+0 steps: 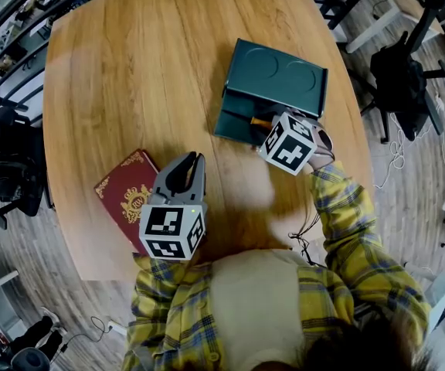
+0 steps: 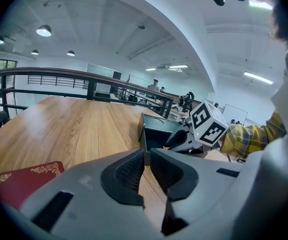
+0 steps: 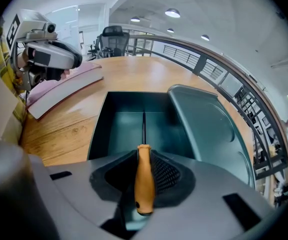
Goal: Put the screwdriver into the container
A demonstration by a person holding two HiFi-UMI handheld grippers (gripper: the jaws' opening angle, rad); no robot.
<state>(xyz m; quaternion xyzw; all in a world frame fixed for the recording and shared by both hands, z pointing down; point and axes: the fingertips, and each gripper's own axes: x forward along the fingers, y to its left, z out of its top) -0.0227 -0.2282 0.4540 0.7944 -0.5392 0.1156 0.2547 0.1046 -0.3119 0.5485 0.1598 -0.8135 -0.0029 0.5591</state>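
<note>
The screwdriver (image 3: pixel 144 176) has an orange handle and a thin dark shaft. My right gripper (image 3: pixel 144 160) is shut on the handle, and the shaft points into the open dark green container (image 3: pixel 129 126). In the head view the right gripper (image 1: pixel 273 130) is at the container's (image 1: pixel 238 118) near edge, with the orange handle (image 1: pixel 261 121) just showing. The container's lid (image 1: pixel 280 76) lies open on the far side. My left gripper (image 1: pixel 193 162) rests on the table with its jaws shut and nothing between them; from the left gripper (image 2: pixel 145 156) the container (image 2: pixel 156 131) lies ahead.
A red book (image 1: pixel 130 195) with gold ornament lies on the wooden table (image 1: pixel 130 68) left of the left gripper. Railings and office chairs surround the table. A yellow plaid sleeve (image 1: pixel 346 207) reaches to the right gripper.
</note>
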